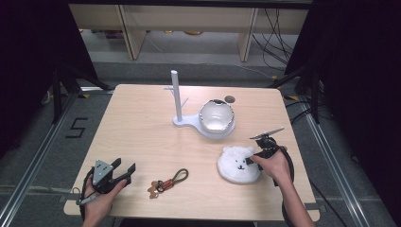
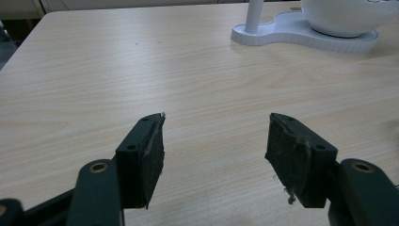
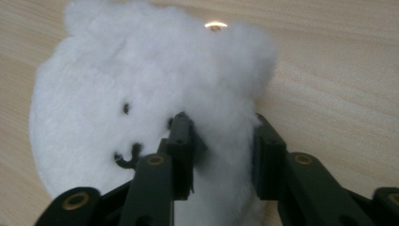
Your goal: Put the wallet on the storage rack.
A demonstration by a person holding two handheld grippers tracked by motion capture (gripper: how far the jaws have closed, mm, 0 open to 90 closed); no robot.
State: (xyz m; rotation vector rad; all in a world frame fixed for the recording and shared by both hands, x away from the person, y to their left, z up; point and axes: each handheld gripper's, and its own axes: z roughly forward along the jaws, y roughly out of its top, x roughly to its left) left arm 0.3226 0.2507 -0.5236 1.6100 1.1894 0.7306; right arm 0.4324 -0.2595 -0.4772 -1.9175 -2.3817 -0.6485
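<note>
A fluffy white bear-face plush (image 1: 236, 165) lies flat on the wooden table (image 1: 142, 132) at the front right. My right gripper (image 1: 254, 159) is at its right edge, and in the right gripper view the jaws pinch a fold of the plush (image 3: 141, 84) between them, so the right gripper (image 3: 221, 141) is shut on it. My left gripper (image 1: 125, 167) rests near the front left corner. It stands open (image 2: 214, 136) over bare wood with nothing between its pads.
A keychain (image 1: 168, 181) with a green loop and a small brown charm lies between the two hands. A white peg stand (image 1: 176, 94) stands mid-table, and on its base sits a shiny bowl (image 1: 216, 116). That base (image 2: 301, 33) shows far ahead of the left jaws.
</note>
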